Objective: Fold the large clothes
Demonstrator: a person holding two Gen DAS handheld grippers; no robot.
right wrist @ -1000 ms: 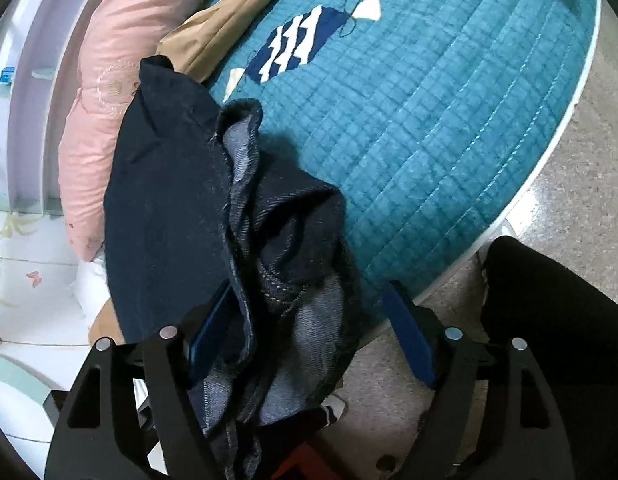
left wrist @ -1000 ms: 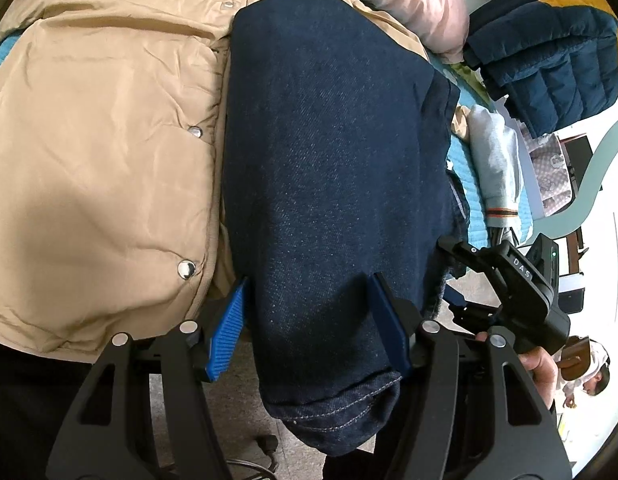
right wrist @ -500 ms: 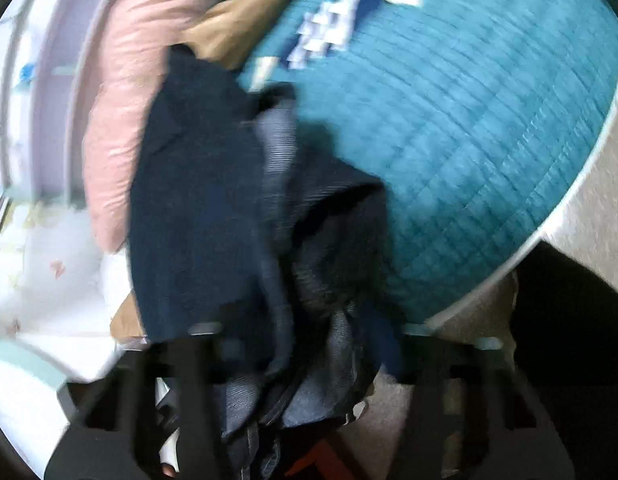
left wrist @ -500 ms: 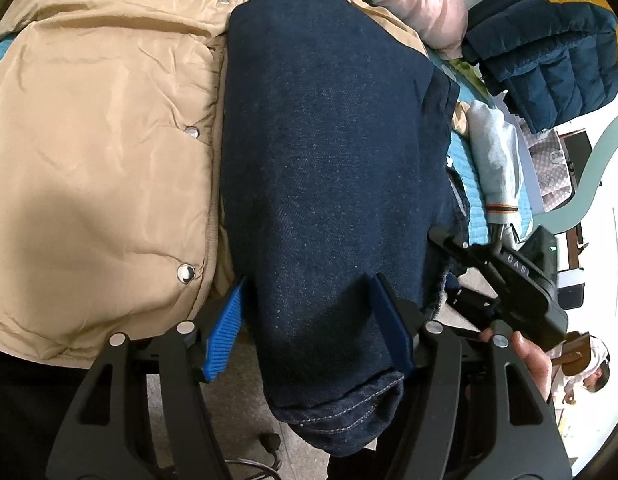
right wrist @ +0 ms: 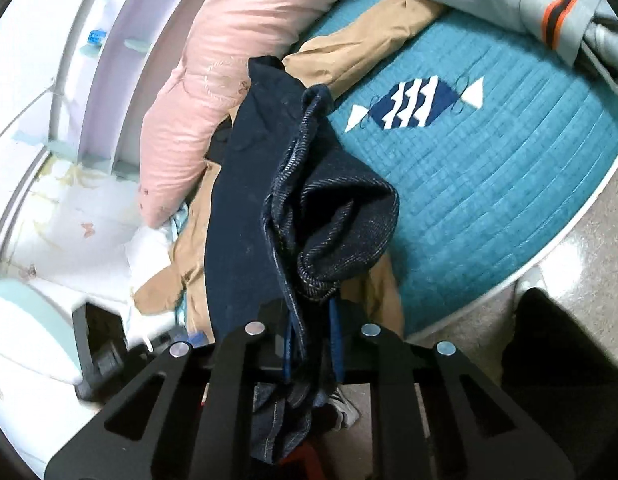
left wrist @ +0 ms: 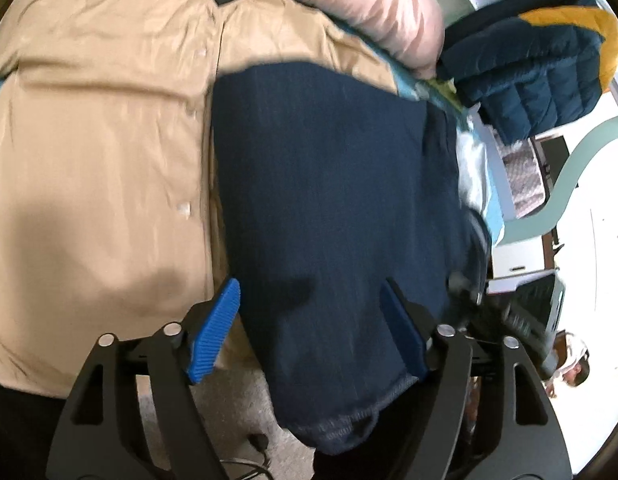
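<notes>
Denim is now pinched: my right gripper (right wrist: pixel 311 350) has closed its jaws on the bunched edge of the jeans (left wrist: pixel 333 208), lying across the tan coat (left wrist: pixel 97 152) on the bed (right wrist: pixel 509 168). My left gripper (left wrist: pixel 313 328) straddles the hem, jaws apart, so folding can begin.

Even indoor light; left view motion-blurred; fisheye edges.

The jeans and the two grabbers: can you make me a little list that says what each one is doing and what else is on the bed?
jeans: dark blue jeans lying over a tan jacket
left gripper: left gripper open, jaws either side of the jeans
right gripper: right gripper shut on bunched denim
bed cover: teal quilt with a fish patch
nearby: pink pillow, navy puffer jacket
</notes>
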